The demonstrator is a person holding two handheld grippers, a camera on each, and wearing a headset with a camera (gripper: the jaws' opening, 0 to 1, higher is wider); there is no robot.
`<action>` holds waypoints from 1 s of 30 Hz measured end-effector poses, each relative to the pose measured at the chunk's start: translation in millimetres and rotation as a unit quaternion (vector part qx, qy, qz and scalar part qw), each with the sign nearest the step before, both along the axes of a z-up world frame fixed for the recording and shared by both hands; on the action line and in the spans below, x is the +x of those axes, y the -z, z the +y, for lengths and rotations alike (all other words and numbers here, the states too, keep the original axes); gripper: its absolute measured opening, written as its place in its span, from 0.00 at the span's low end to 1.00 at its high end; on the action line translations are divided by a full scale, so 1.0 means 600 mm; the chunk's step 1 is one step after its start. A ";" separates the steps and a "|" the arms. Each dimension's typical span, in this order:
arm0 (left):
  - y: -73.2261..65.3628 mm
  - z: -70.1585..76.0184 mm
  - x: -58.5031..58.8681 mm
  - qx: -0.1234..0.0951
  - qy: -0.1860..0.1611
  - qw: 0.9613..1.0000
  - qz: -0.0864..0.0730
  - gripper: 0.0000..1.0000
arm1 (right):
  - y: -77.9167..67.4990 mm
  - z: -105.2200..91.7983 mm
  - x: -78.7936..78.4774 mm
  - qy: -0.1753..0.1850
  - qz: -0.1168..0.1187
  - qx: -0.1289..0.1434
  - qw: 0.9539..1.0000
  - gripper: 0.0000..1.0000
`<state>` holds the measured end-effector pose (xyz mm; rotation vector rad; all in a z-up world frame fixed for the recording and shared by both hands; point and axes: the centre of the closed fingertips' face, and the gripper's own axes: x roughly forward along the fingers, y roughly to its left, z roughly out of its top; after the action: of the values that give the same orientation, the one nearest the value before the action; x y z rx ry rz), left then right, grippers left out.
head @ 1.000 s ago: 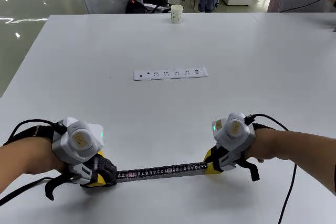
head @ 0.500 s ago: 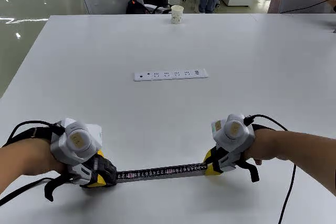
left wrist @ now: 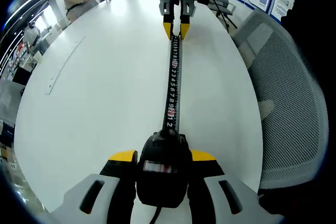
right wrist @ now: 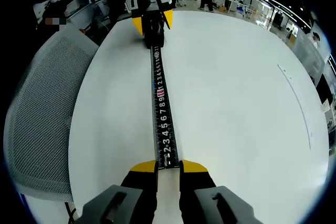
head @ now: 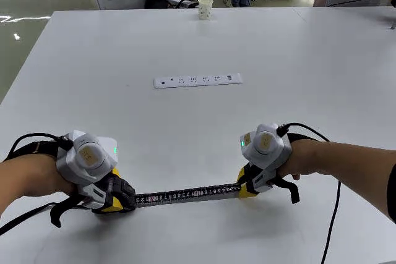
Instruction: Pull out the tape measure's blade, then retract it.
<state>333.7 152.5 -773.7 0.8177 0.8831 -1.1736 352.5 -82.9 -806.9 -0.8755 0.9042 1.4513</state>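
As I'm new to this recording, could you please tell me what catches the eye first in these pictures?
The black, numbered blade lies stretched flat across the near part of the white table between two grippers. The left gripper clamps the tape measure's case, the right gripper pinches the blade's free end. Farther back lie a white power strip and, at the far edge, a paper cup.

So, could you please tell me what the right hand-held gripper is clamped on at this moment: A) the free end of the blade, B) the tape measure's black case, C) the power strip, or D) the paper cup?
A: the right hand-held gripper is shut on the tip of the blade, which stretches across the table to the black case held in the left hand-held gripper.
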 end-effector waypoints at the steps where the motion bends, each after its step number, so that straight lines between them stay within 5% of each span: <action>1: 0.001 0.000 -0.001 -0.001 -0.001 1.000 -0.001 0.33 | 0.000 -0.001 -0.001 -0.005 -0.004 -0.001 1.000 0.12; 17: -0.015 -0.002 0.001 -0.001 -0.005 1.000 0.007 0.34 | -0.011 -0.003 0.006 -0.026 -0.023 -0.008 0.999 0.15; 23: -0.020 0.005 0.004 0.016 0.001 1.000 -0.003 0.40 | -0.014 -0.004 0.011 -0.026 -0.040 -0.008 0.999 0.25; 30: -0.021 0.008 -0.003 0.015 -0.003 1.000 0.008 0.51 | -0.013 -0.009 0.004 -0.021 -0.036 -0.014 0.999 0.35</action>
<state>331.7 157.4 -760.9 0.8299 0.9168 -1.1646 354.8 -88.6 -798.9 -0.9670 0.8585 1.4372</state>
